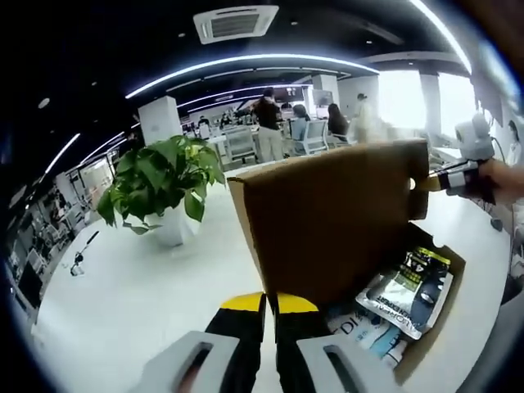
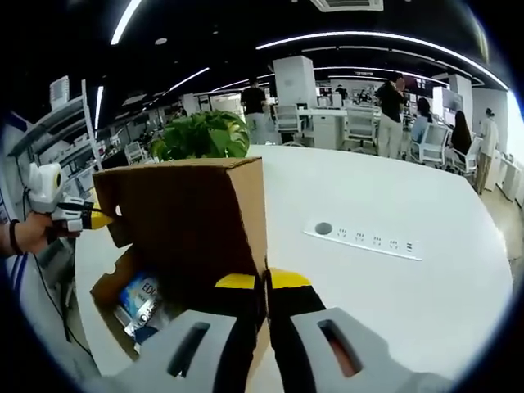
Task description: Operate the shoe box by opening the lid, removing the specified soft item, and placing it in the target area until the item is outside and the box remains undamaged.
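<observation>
The brown shoe box lid (image 1: pixel 336 221) stands raised over the open box (image 1: pixel 453 274) on a white table. My left gripper (image 1: pixel 269 304) is shut on the lid's near end edge. My right gripper (image 1: pixel 460 175) comes in from the right, its yellow tip on the lid's far corner flap. Inside lie a silver-and-black soft pouch (image 1: pixel 409 291) and a blue-white packet (image 1: pixel 372 332). In the right gripper view, my right gripper (image 2: pixel 264 282) is shut on the lid (image 2: pixel 192 225) edge, my left gripper (image 2: pixel 75 214) holds the far flap, and a blue packet (image 2: pixel 139 299) shows in the box (image 2: pixel 105 286).
A potted green plant (image 1: pixel 164 180) in a white pot stands on the table behind the box, also the plant (image 2: pixel 201 135). A flush power strip (image 2: pixel 364 237) sits in the white tabletop (image 2: pixel 393 303) to the right. Office chairs, desks and standing people fill the background.
</observation>
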Demonstrator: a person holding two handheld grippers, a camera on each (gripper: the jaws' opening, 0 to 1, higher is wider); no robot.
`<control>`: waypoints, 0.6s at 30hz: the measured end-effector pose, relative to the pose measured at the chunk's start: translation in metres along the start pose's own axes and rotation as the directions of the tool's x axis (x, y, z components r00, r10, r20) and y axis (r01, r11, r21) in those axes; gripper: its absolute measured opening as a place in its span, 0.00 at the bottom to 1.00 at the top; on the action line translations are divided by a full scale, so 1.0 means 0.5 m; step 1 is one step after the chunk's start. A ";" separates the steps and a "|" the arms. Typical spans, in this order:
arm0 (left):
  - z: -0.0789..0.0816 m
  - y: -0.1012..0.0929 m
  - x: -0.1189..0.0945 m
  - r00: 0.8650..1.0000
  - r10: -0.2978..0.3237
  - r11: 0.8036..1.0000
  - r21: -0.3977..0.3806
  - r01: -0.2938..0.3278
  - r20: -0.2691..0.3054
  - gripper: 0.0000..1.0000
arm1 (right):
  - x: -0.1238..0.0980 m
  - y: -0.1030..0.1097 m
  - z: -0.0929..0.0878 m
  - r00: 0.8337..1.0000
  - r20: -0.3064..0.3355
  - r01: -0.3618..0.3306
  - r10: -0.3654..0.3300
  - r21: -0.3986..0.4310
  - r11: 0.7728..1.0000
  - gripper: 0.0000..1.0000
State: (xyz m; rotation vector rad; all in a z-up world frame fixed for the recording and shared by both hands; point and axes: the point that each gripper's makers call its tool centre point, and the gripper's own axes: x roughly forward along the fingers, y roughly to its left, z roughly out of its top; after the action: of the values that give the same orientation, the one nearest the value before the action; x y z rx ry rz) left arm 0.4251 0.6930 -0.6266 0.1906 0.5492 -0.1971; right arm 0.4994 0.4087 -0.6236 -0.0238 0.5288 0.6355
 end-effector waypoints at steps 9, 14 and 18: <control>-0.014 0.005 0.027 1.000 -0.009 1.000 -0.007 0.009 -0.023 0.03 | 0.011 -0.002 -0.014 1.000 -0.024 0.005 -0.005 0.010 1.000 0.00; -0.026 0.004 0.037 0.999 -0.016 1.000 -0.012 0.016 -0.037 0.03 | 0.017 -0.002 -0.022 0.999 -0.040 0.004 -0.003 0.014 1.000 0.00; -0.033 0.001 0.043 0.999 -0.018 1.000 -0.014 0.018 -0.051 0.03 | 0.026 0.000 -0.045 0.997 -0.074 0.005 -0.004 0.003 1.000 0.00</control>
State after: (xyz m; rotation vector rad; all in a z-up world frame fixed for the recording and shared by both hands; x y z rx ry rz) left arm 0.4350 0.6944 -0.6520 0.1783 0.6030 -0.2066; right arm 0.4978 0.4121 -0.6494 -0.0453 0.6014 0.6310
